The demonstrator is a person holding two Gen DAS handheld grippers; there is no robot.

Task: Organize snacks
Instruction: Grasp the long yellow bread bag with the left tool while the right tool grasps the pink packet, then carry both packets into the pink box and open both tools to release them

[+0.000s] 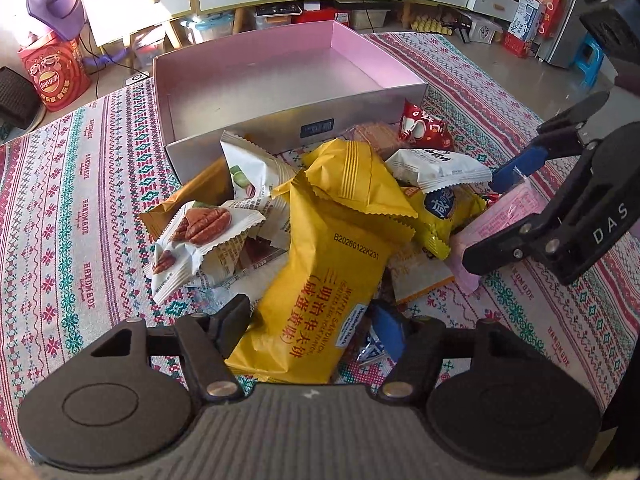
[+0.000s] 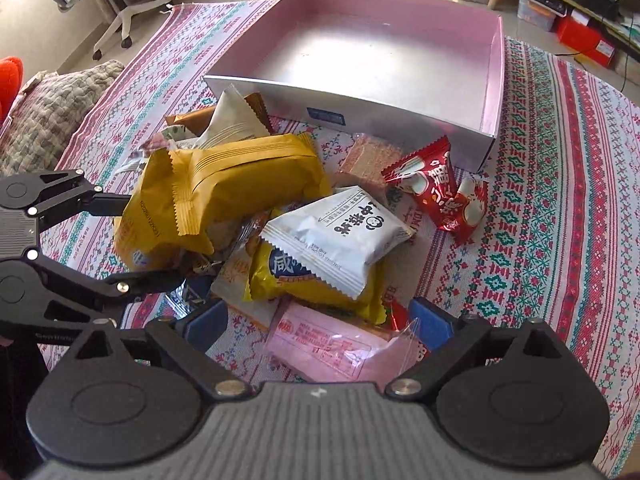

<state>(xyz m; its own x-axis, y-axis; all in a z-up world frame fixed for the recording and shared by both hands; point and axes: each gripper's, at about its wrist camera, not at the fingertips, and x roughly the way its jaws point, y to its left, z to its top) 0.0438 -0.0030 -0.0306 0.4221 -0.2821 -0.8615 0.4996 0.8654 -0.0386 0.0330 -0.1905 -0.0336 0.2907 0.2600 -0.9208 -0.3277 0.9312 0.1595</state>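
Observation:
A pile of snack packets lies on the patterned tablecloth in front of an open box (image 1: 256,80) (image 2: 352,96), pink inside and silvery outside. My left gripper (image 1: 312,322) (image 2: 152,240) stands open astride the lower end of a long yellow waffle packet (image 1: 332,264) (image 2: 224,184), a finger close on each side, the packet not squeezed. My right gripper (image 2: 320,322) (image 1: 490,218) is open wide over a pink packet (image 2: 332,344) (image 1: 508,212) at the pile's near right, with its blue pads (image 2: 434,324) on either side of the packet.
Other packets in the pile: white pecan ones (image 1: 200,236), a white one with black print (image 2: 340,236), a smaller yellow one (image 2: 304,284), red ones (image 2: 440,196). A cushion (image 2: 48,120) lies at the cloth's left edge. Cabinets and storage bins stand beyond the table.

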